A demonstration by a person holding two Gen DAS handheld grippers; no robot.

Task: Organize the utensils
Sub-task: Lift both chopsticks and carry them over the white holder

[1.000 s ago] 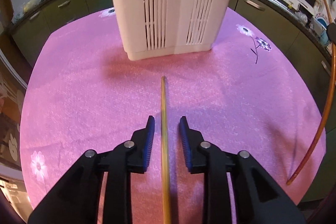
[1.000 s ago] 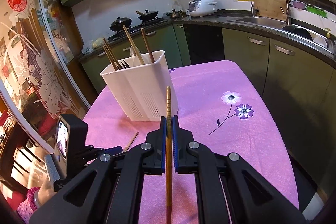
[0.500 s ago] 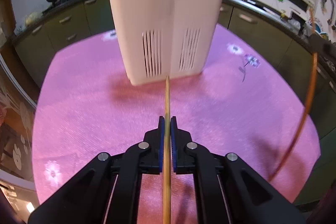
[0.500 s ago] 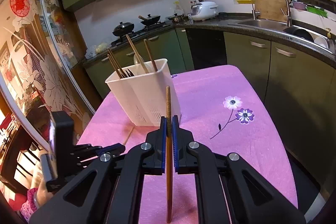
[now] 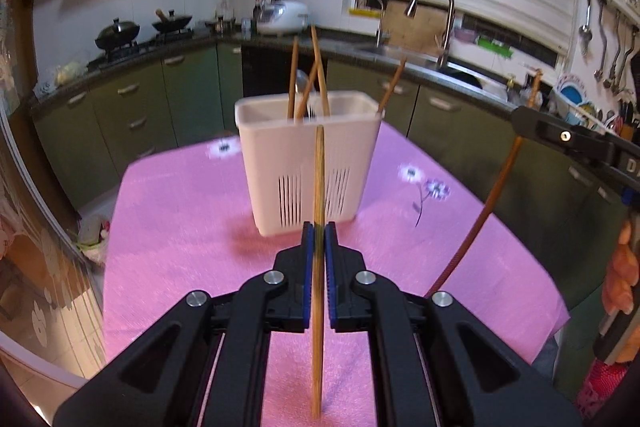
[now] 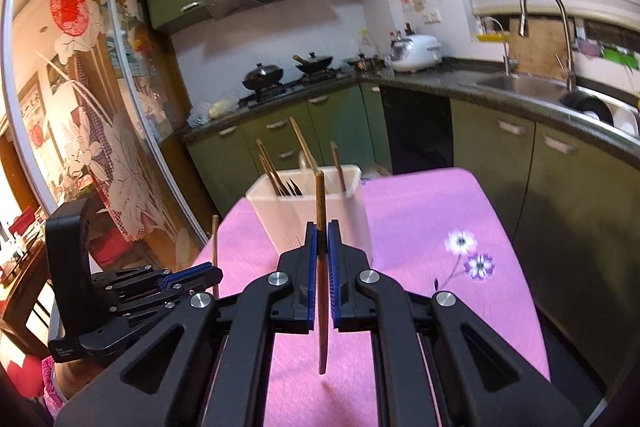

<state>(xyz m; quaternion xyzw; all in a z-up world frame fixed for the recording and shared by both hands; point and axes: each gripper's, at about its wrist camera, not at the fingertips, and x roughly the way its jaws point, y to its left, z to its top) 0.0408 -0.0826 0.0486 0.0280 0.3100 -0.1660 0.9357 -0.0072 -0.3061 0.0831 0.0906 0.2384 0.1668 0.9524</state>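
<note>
A white slotted utensil holder (image 5: 308, 167) stands on the pink tablecloth (image 5: 180, 227) with several chopsticks and a spoon in it. My left gripper (image 5: 319, 231) is shut on a light wooden chopstick (image 5: 319, 187) held above the cloth, in front of the holder. My right gripper (image 6: 321, 229) is shut on a darker wooden chopstick (image 6: 321, 203), raised in front of the holder (image 6: 308, 215). The right gripper (image 5: 576, 143) and its chopstick (image 5: 492, 195) show at the right of the left wrist view. The left gripper (image 6: 192, 273) and its chopstick (image 6: 215, 247) show at the left of the right wrist view.
The pink cloth has flower prints (image 5: 432, 187). Green kitchen cabinets (image 6: 560, 167), a sink with a tap (image 6: 544, 23) and a stove with woks (image 6: 288, 67) lie beyond the table. A glass door with a flower pattern (image 6: 92, 107) is on the left.
My left gripper shut on the light chopstick that lay on the cloth and lifted it, tilting up. My right gripper rose a little, still holding its chopstick.
</note>
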